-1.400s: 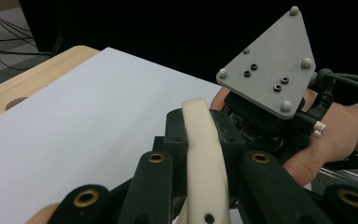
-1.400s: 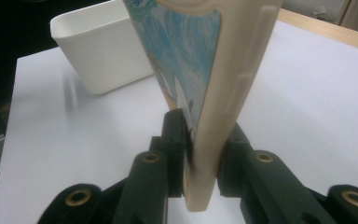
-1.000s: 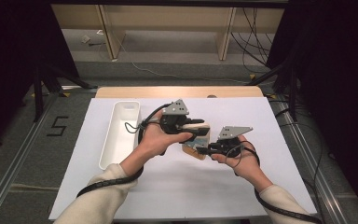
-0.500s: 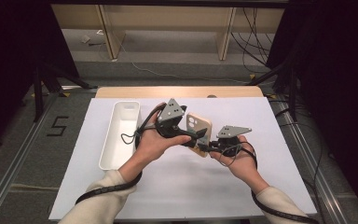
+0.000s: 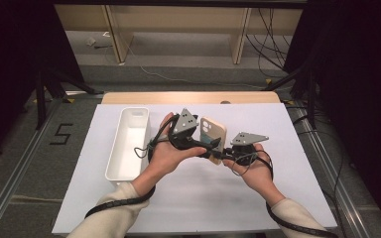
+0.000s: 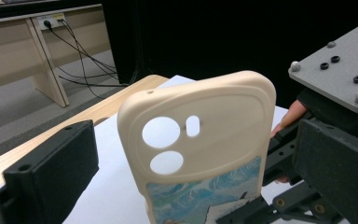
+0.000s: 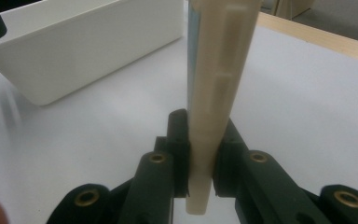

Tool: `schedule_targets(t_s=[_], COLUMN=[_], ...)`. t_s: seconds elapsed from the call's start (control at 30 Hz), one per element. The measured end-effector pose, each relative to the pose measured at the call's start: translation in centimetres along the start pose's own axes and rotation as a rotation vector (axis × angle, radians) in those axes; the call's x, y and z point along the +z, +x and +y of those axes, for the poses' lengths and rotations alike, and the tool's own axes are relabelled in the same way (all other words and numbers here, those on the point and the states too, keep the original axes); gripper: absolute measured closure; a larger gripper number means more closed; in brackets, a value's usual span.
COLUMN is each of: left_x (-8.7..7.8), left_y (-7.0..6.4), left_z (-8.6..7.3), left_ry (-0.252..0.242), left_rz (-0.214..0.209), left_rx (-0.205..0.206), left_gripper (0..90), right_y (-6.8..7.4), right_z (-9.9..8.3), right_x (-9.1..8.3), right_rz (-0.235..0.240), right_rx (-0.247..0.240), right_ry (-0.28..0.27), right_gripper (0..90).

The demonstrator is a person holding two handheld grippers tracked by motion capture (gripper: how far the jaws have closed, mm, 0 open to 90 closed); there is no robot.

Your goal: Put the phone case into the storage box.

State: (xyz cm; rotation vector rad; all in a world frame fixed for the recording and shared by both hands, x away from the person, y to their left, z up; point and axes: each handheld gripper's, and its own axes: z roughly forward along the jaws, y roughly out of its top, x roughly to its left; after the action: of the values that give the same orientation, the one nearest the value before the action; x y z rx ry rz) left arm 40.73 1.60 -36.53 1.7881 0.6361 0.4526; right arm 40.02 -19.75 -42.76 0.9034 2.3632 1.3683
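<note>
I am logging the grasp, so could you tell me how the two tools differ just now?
The right tool is shut on the edge of the phone case; the left tool stands open, jaws apart either side of it. The right tool sits lower and nearer the person. Both are black with grey plates.

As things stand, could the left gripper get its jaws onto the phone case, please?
Probably yes: the phone case, clamped upright by the right gripper, stands between the left gripper's open jaws.

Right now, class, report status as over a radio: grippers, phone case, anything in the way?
Right gripper shut on phone case, held upright off the table. Left gripper open, jaws either side of case. Bin off left, apart.
</note>
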Motion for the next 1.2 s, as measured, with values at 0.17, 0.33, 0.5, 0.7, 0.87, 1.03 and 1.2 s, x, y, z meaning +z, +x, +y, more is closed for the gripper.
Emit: schedule_targets(t_s=[0.17,0.33,0.5,0.7,0.87,1.03,1.2], left_x=[0.6,1.2,1.6,1.9,2.0,2.2,2.3], left_y=[-0.2,-0.6,-0.9,-0.9,-0.9,-0.9,-0.9], left_z=[0.1,0.1,0.2,0.2,0.3,0.3,0.2], left_ry=[-0.007,-0.01,-0.014,-0.012,-0.018,-0.024,-0.027], left_rz=[0.017,0.017,0.025,0.033,0.037,0.042,0.061], left_rx=[-0.003,-0.001,-0.003,0.005,-0.001,-0.006,-0.004], left_gripper=[0.0,0.0,0.0,0.0,0.0,0.4,2.8], right_y=[0.0,0.0,0.1,0.2,0.3,0.3,0.3], right_z=[0.0,0.0,0.1,0.1,0.2,0.2,0.2], right_x=[0.0,0.1,0.1,0.1,0.1,0.2,0.1], right_rz=[-0.006,-0.008,-0.009,-0.008,-0.005,-0.005,-0.006], right_rx=[0.004,0.013,0.016,0.017,0.019,0.018,0.017], right_ry=[-0.003,-0.001,-0.004,-0.008,-0.012,-0.013,-0.016], right_gripper=[80.6,80.6,80.6,80.6,80.5,80.5,80.5])
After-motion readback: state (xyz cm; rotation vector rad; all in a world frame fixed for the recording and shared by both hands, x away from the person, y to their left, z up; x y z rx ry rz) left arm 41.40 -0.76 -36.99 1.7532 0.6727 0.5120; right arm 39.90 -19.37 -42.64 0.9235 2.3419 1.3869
